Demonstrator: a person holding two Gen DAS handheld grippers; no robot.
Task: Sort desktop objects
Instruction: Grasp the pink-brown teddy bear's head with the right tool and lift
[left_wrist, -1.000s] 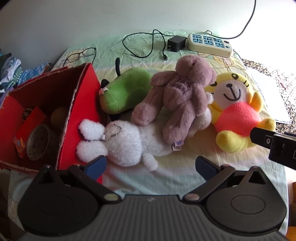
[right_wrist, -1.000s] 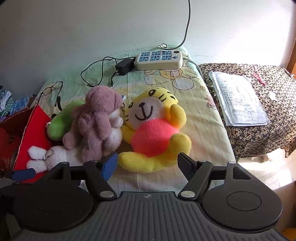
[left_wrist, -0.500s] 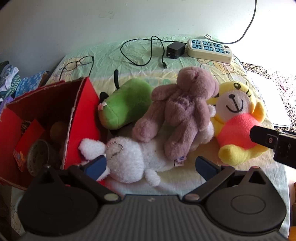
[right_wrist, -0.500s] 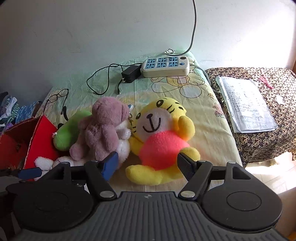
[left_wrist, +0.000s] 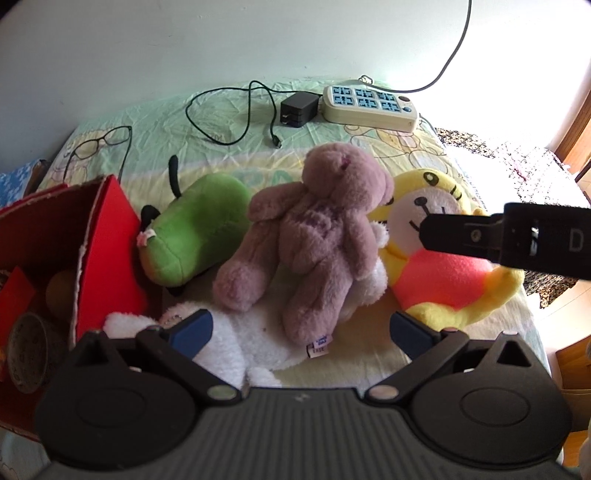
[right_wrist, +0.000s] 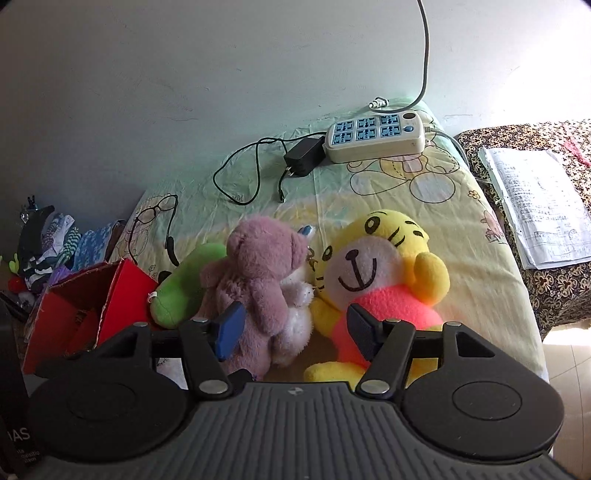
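Note:
Several plush toys lie together on the cartoon-print sheet: a mauve bear, a yellow tiger with a pink belly, a green plush and a white fluffy one. My left gripper is open above the white plush and the bear's legs, touching neither. My right gripper hovers in front of the bear and the tiger with its jaws closing and nothing pressed between them. One of its fingers crosses the tiger's face in the left wrist view.
A red cardboard box with a round clock and other items stands at the left. Glasses, a black charger with cable and a power strip lie at the back. Papers rest on a patterned side table.
Both views have pulled back and tilted up, so the toys sit lower in frame. The right gripper's jaws have narrowed. Its finger now covers the tiger's face in the left view.

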